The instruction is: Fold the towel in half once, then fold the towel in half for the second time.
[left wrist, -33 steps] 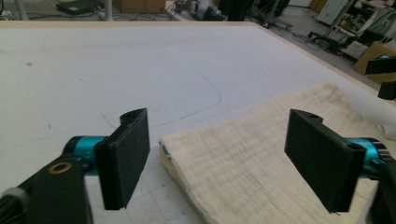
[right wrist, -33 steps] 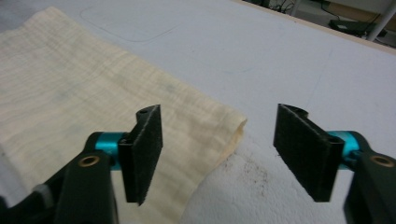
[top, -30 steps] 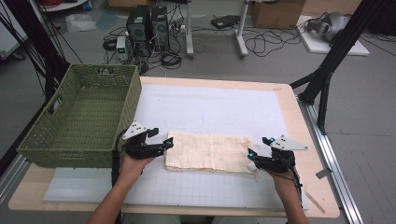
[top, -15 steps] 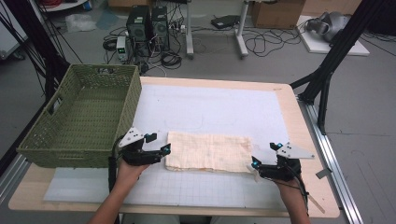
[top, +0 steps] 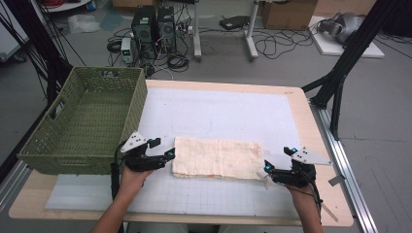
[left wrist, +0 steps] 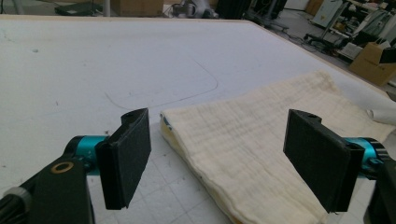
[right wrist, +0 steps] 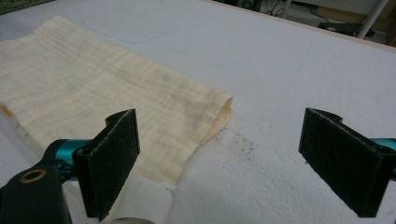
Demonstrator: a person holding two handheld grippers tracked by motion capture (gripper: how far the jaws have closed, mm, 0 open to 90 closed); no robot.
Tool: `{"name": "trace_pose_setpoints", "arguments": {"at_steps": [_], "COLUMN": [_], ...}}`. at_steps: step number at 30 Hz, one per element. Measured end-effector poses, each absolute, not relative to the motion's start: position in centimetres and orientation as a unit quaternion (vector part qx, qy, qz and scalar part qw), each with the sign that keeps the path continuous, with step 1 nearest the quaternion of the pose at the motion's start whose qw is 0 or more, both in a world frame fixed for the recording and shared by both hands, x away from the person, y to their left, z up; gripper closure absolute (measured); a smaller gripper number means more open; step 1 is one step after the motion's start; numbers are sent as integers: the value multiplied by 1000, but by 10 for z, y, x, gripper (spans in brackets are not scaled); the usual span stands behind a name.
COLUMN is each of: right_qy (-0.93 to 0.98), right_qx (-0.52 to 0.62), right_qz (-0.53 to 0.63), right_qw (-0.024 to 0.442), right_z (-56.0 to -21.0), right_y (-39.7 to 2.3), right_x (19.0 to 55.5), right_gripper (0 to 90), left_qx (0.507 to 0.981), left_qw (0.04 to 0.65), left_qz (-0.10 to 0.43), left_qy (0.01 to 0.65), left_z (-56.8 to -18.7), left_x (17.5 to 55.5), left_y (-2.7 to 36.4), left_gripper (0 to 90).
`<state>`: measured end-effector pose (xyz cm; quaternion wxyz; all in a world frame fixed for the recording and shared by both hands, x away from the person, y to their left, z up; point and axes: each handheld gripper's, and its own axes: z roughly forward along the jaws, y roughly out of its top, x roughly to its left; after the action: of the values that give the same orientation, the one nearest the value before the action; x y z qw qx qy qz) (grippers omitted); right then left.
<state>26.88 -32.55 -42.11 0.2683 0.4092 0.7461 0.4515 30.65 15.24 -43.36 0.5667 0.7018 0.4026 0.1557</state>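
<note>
Folding cloth point(top: 217, 158), flat on mat centre. Left gripper point(top: 169, 155) and right gripper point(top: 266, 169) spread, jaws empty, right just opened. Pinch all layers at corners; lift evenly, keep edges aligned.

Black jaws, teal collars, grey plates

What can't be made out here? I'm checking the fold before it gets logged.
- Layers inside the cloth: hidden under its own top layer in the high view.
- The cloth's near corner: cut off by the bottom edge in the left gripper view, beside the left tongs.
- Basket floor by the near wall: that wall hides it.
- White scrap under the right tongs: cut off, too little to identify.
</note>
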Motion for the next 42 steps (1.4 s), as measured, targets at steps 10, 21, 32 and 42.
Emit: {"name": "trace_pose_setpoints", "arguments": {"at_steps": [10, 21, 32, 42], "right_qy": [741, 754, 748, 755], "right_qx": [416, 409, 426, 419], "right_qz": [459, 449, 450, 448], "right_qw": [260, 251, 235, 231], "right_z": [-423, -427, -425, -425], "right_y": [-326, -326, -331, -325], "right_x": [271, 278, 282, 286], "right_gripper": [117, 117, 118, 119], "left_qx": [699, 705, 711, 733], "left_qw": [562, 554, 541, 520], "left_qz": [154, 145, 125, 135], "left_qy": [416, 420, 432, 416], "left_z": [-438, -441, -434, -425], "left_x": [309, 312, 338, 364], "left_y": [155, 155, 146, 127], "left_gripper": [251, 293, 354, 353]}}
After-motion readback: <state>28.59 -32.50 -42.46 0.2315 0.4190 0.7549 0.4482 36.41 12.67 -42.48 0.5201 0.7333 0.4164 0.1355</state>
